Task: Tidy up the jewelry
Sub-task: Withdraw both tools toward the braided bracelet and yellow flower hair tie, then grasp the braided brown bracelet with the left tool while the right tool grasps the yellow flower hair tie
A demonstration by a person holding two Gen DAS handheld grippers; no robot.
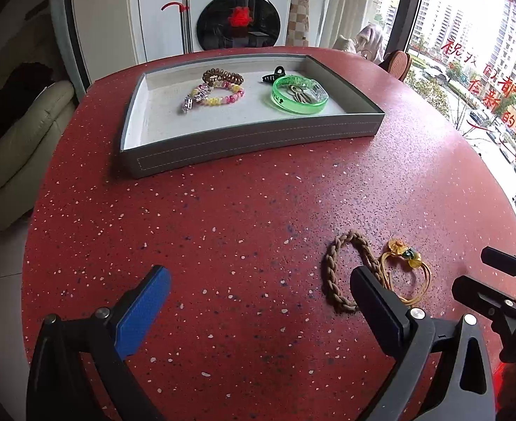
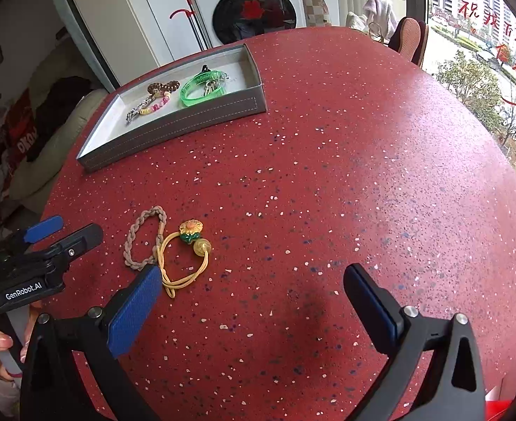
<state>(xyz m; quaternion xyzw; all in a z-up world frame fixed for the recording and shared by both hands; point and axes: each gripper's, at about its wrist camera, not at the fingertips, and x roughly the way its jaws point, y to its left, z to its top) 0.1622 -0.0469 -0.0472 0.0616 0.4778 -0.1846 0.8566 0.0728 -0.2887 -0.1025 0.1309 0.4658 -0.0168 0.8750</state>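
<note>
Both grippers, left (image 1: 258, 308) and right (image 2: 254, 301), hover with fingers spread wide, empty. On the speckled red tabletop (image 2: 328, 175) lie a braided loop (image 2: 145, 242) touching a yellow flower-bead tie (image 2: 187, 256). Grey stitched tray (image 1: 254, 137) holds bracelets.

Braided band (image 1: 342, 273) partly behind a hand-held gripper finger, small metal pieces (image 1: 298, 94) inside green bangle (image 1: 300, 95), possibly keys
</note>
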